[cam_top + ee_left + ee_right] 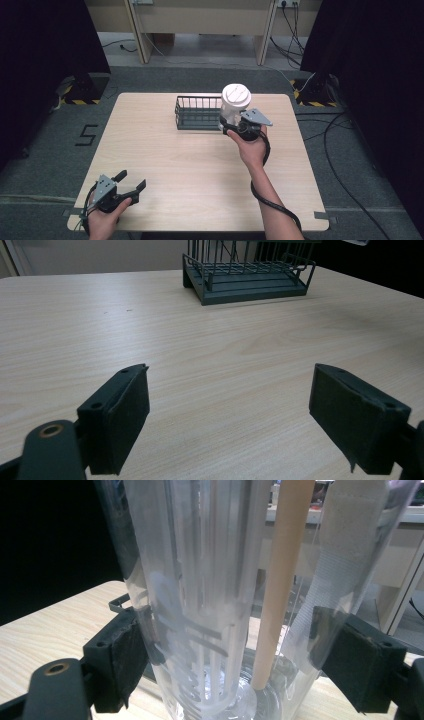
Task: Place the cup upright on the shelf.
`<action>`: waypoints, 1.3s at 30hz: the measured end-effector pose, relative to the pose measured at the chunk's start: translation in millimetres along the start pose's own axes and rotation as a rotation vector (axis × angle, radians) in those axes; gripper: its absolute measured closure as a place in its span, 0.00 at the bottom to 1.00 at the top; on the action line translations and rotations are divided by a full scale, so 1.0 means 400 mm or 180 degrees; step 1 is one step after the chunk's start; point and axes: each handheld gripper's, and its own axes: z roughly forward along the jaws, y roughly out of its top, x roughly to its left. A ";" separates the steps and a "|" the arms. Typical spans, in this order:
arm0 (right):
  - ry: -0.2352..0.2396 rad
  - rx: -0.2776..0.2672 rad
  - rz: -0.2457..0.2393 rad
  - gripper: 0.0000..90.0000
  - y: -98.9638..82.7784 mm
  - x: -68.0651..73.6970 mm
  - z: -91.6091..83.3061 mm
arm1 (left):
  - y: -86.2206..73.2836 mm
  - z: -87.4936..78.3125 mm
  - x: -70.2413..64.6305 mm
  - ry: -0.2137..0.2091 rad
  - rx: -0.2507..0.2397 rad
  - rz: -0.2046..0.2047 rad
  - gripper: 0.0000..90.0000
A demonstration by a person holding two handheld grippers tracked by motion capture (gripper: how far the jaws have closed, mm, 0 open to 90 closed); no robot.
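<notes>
Right gripper (239,126) pinches a clear plastic cup (234,107) with a white lid (236,95), one jaw pad on each side of the cup wall. Cup held upright above the desk (200,170), over the right end of the dark wire basket (197,113), which sits near the middle of the desk's far edge. Cannot tell whether the cup's base touches the basket or hangs clear of it. In the right gripper view the cup (240,595) is see-through, with a tan straw-like rod (280,580) standing inside and a white fabric strip (340,555) along one side.

Left gripper (131,186) sits at the near left corner of the desk, jaws spread wide, nothing between them. In the left gripper view its pads hover just over bare wood, with the basket (247,275) well apart, toward the far edge.
</notes>
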 end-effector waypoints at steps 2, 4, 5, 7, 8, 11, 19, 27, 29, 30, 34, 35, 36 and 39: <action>-0.0006 0.0001 -0.0004 0.21 0.003 -0.001 0.002 | 0.000 0.000 0.000 0.0000 0.0001 0.0001 0.18; -0.0007 -0.0001 -0.0008 0.21 0.007 -0.002 0.004 | 0.000 0.000 0.000 -0.0002 0.0001 0.0000 0.18; -0.0009 -0.0002 -0.0004 0.21 0.008 -0.002 0.005 | 0.000 0.001 0.000 -0.0003 0.0000 0.0001 0.18; -0.0021 0.0000 -0.0010 0.21 0.011 -0.004 0.009 | 0.000 0.001 0.000 -0.0006 0.0000 0.0004 0.18; -0.0015 0.0004 -0.0010 0.21 0.012 -0.005 0.010 | 0.000 0.001 0.000 -0.0006 0.0000 0.0004 0.18; -0.0020 0.0001 0.0004 0.21 0.016 -0.006 0.013 | 0.000 0.001 0.000 -0.0006 -0.0001 0.0003 0.18; -0.0016 -0.0001 -0.0009 0.21 0.028 -0.010 0.026 | 0.000 0.002 0.000 -0.0009 0.0004 0.0007 0.18; -0.0020 0.0005 -0.0002 0.21 0.039 -0.008 0.041 | 0.000 0.003 0.000 -0.0012 -0.0001 0.0007 0.18; -0.0014 0.0005 0.0005 0.21 0.040 -0.008 0.044 | 0.000 0.003 0.000 -0.0013 -0.0001 0.0006 0.18; -0.0016 0.0005 -0.0007 0.21 0.041 -0.008 0.046 | 0.000 0.003 0.000 -0.0013 -0.0003 0.0004 0.18; -0.0018 0.0017 -0.0007 0.21 0.041 -0.008 0.054 | 0.001 0.003 0.000 -0.0013 -0.0002 0.0006 0.18; -0.0017 0.0026 0.0002 0.21 0.042 -0.007 0.056 | 0.001 0.003 0.000 -0.0013 -0.0002 0.0005 0.18; -0.0018 0.0025 0.0003 0.21 0.045 -0.008 0.059 | 0.000 0.003 0.000 -0.0014 -0.0004 0.0002 0.18; -0.0016 0.0024 -0.0003 0.21 0.047 -0.007 0.062 | 0.000 0.004 0.000 -0.0014 -0.0004 0.0002 0.18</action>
